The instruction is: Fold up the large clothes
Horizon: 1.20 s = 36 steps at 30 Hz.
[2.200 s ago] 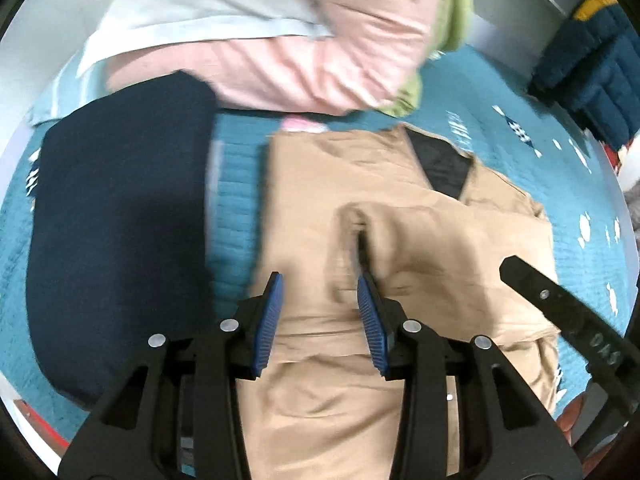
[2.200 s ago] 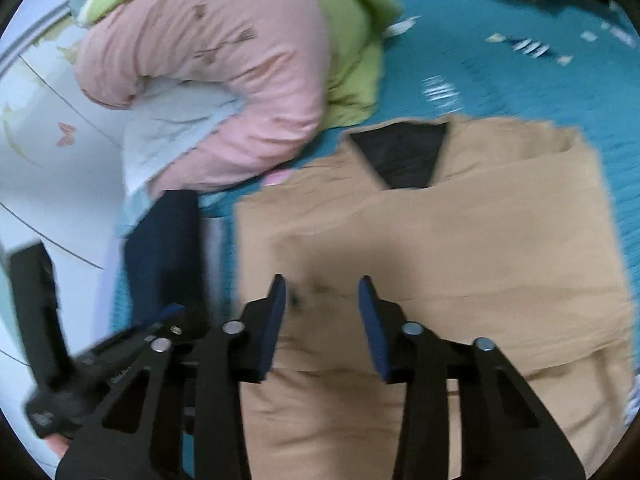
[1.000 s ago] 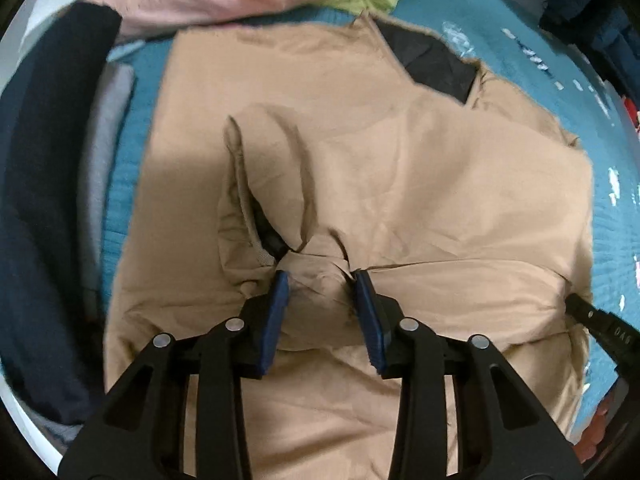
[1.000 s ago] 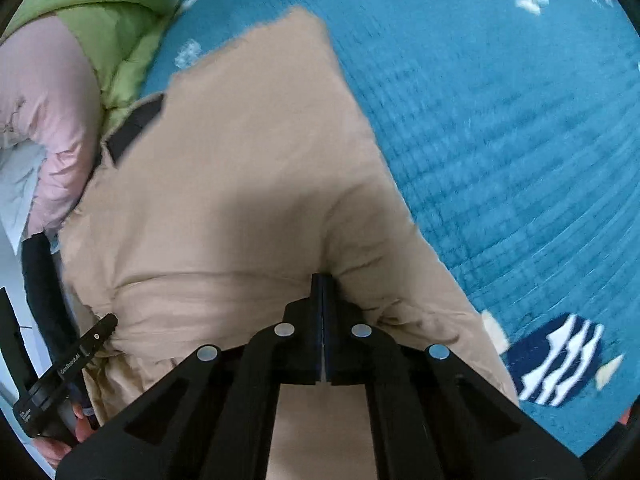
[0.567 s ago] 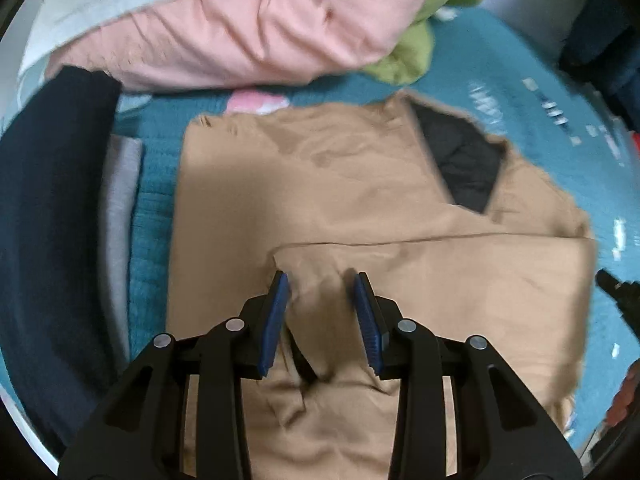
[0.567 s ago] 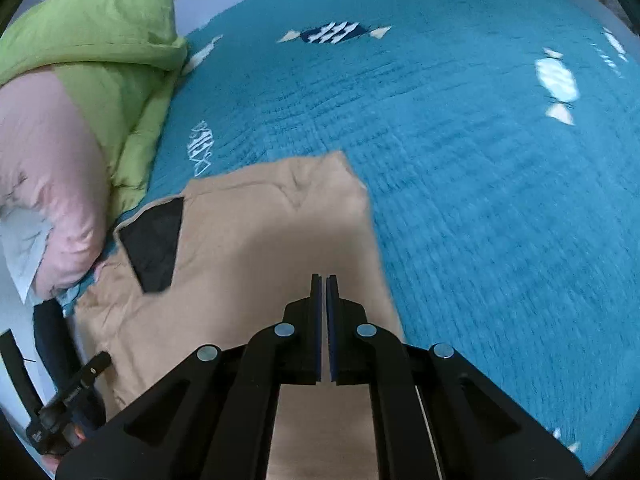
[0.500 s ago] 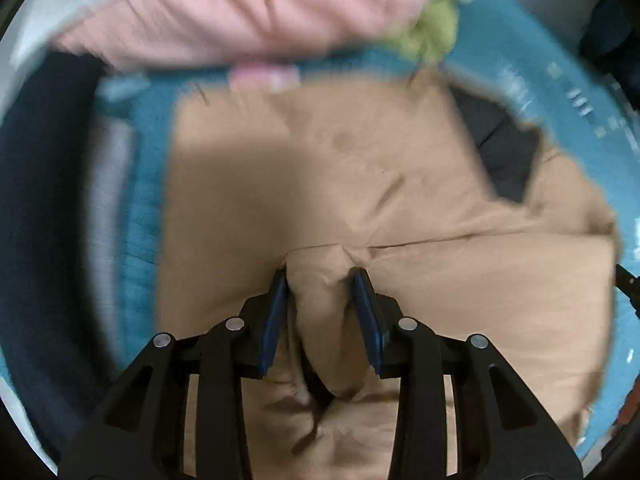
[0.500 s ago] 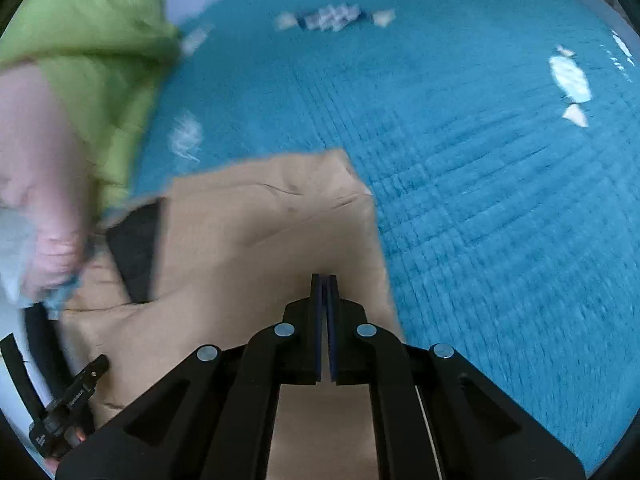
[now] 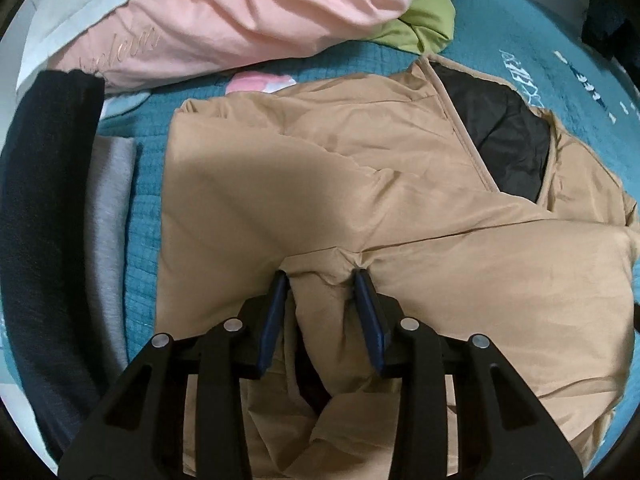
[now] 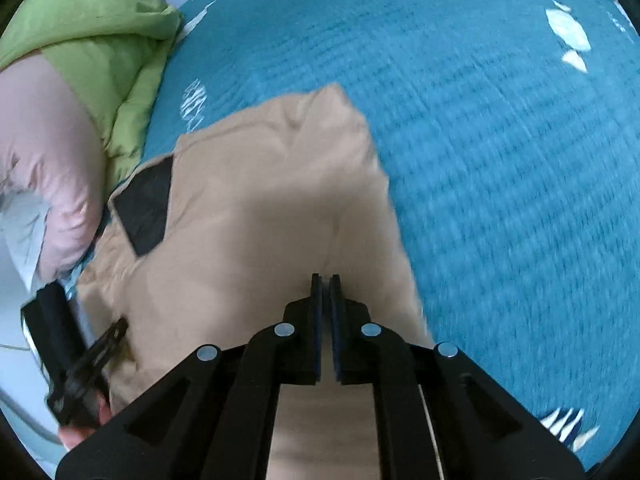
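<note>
A puffy tan jacket with a black lining at its collar lies on the teal bedspread. Its lower part is folded up across the body. My left gripper holds a bunched fold of that flap between its blue pads, and its jaws are opening. In the right wrist view the jacket stretches away from my right gripper. Its jaws are opening by a thin slit, with tan cloth still running under and behind them. The black lining shows at the left there.
A pink quilt and a green one are piled beyond the collar. A folded navy garment and a grey one lie left of the jacket. Bare teal bedspread spreads to the right. A hand shows at the lower left.
Both grippers shut on the jacket's lower edge and carried it up over the body towards the collar. The right jaws now show a thin slit and the left jaws stand slightly wider.
</note>
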{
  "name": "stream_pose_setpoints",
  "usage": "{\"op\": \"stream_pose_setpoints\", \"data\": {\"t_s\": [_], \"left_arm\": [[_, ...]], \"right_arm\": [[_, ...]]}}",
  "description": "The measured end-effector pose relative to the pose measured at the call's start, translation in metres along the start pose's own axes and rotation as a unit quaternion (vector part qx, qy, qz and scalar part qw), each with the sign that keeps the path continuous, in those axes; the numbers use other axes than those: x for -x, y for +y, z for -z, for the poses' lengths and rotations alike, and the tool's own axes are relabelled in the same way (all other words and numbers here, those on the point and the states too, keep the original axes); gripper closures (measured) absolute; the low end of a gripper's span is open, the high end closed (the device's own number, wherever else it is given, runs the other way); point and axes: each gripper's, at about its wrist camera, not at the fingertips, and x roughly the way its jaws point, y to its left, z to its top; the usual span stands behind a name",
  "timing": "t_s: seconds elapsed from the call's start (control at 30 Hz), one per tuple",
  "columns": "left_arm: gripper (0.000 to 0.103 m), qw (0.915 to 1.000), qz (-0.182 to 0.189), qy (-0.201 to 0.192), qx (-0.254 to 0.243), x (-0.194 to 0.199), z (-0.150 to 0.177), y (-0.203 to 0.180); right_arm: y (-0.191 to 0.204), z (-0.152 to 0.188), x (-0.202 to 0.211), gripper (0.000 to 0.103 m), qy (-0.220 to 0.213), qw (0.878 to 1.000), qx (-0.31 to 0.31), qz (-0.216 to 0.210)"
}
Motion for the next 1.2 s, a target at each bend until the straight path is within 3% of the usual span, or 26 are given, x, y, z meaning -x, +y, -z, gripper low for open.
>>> {"op": "stream_pose_setpoints", "data": {"t_s": [0.03, 0.1, 0.13, 0.2, 0.3, 0.37, 0.73, 0.83, 1.07, 1.2], "left_arm": [[0.056, 1.0, -0.006, 0.001, -0.002, 0.0, -0.003, -0.005], [0.024, 0.9999, -0.015, 0.001, -0.005, 0.011, 0.0, -0.006], [0.024, 1.0, -0.003, -0.001, -0.005, 0.015, 0.001, -0.007], [0.023, 0.9998, 0.016, 0.005, -0.01, 0.025, 0.005, -0.007], [0.02, 0.9996, 0.013, 0.004, -0.023, 0.033, 0.01, -0.003], [0.015, 0.9996, 0.011, 0.007, -0.024, 0.036, 0.013, -0.002], [0.012, 0.9972, 0.043, 0.035, 0.05, 0.042, -0.028, 0.048], [0.012, 0.9977, 0.024, 0.039, 0.05, 0.038, -0.042, 0.056], [0.012, 0.9959, 0.028, 0.048, 0.072, 0.017, -0.075, 0.078], [0.011, 0.997, 0.004, 0.051, 0.059, -0.002, -0.092, 0.079]], "right_arm": [[0.002, 0.003, 0.002, 0.097, 0.003, 1.0, 0.003, 0.009], [0.009, 0.006, 0.004, 0.095, 0.012, 1.0, 0.01, 0.021], [0.011, 0.007, 0.006, 0.089, 0.016, 1.0, 0.011, 0.022], [0.012, 0.01, 0.011, 0.048, 0.016, 0.999, 0.008, 0.028], [0.014, 0.009, 0.025, 0.023, -0.011, 0.999, 0.015, 0.051], [0.014, 0.005, 0.028, 0.017, -0.008, 0.998, 0.017, 0.058], [-0.008, -0.047, 0.033, 0.016, 0.002, 0.998, -0.029, 0.053], [-0.009, -0.066, 0.031, 0.016, 0.001, 0.998, -0.024, 0.053], [-0.002, -0.102, 0.008, 0.016, 0.017, 0.999, -0.015, 0.037], [0.008, -0.113, -0.019, 0.016, 0.038, 0.997, 0.013, 0.06]]}}
